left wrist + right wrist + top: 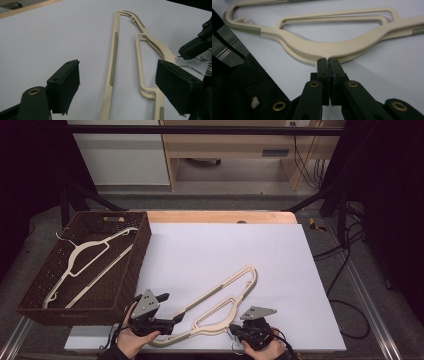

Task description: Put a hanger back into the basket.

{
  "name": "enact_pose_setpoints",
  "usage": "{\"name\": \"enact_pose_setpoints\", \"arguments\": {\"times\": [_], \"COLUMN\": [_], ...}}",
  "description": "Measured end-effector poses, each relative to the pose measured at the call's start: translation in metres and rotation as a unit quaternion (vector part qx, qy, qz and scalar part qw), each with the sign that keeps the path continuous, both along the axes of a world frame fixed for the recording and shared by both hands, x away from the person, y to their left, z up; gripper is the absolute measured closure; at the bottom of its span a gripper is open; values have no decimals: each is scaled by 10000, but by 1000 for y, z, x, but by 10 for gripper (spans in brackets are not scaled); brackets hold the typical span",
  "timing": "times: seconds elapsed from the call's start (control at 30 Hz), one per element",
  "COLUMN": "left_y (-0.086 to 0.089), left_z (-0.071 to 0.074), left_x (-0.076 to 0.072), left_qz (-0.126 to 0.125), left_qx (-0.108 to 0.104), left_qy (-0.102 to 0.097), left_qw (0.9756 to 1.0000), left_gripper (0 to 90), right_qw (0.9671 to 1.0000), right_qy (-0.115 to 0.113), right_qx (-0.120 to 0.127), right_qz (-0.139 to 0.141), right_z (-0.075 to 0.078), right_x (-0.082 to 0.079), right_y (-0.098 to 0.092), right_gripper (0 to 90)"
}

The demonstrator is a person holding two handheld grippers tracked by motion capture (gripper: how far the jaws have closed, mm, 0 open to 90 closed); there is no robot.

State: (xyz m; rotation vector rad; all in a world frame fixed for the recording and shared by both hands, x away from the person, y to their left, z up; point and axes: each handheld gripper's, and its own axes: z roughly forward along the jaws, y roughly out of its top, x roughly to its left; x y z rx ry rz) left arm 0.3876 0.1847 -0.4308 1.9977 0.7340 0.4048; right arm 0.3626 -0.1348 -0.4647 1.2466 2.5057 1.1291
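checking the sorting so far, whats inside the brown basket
One cream hanger lies inside the brown basket, its hook toward the far left corner. The near wall hides part of the floor.

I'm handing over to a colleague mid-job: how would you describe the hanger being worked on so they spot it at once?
On the white board, right of the brown woven basket, cream hangers lie stacked near the front edge between the left gripper and the right gripper. Unlike the hanger in the basket, it lies on the bare board, and the right gripper is shut at its wire hook.

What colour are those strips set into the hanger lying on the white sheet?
Grey-green, set into the cream plastic hanger; the left gripper view shows them best.
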Motion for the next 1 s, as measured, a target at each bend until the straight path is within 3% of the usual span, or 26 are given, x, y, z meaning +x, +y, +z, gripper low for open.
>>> {"name": "enact_pose_setpoints", "arguments": {"times": [0.17,0.27,0.5,0.53,0.83,1.0], "left_y": [-14,-32,-60,-64,-83,-89], "left_z": [-2,-3,-7,-7,-10,-13], "left_x": [0,-1,0,0,4,5], "left_qz": [-199,-420,-718,-755,-996,-1073], "left_qx": [113,281,464,483,536,708], "left_qy": [81,127,222,238,452,513], "left_qw": [9997,9986,9961,9957,9926,9904], "left_gripper": [195,196,197,197,254,310], "right_qw": [10000,10000,10000,9999,9999,9997], "right_qy": [17,18,-23,-32,-31,-59], "right_qx": [1,-69,-24,-105,-134,-194], "right_qz": [-33,-6,58,54,58,156], "right_z": [3,7,16,17,28,32], "right_x": [1,2,4,5,8,11], "right_y": [1,1,0,-1,1,0], "right_gripper": [892,892,893,893,893,893]}}
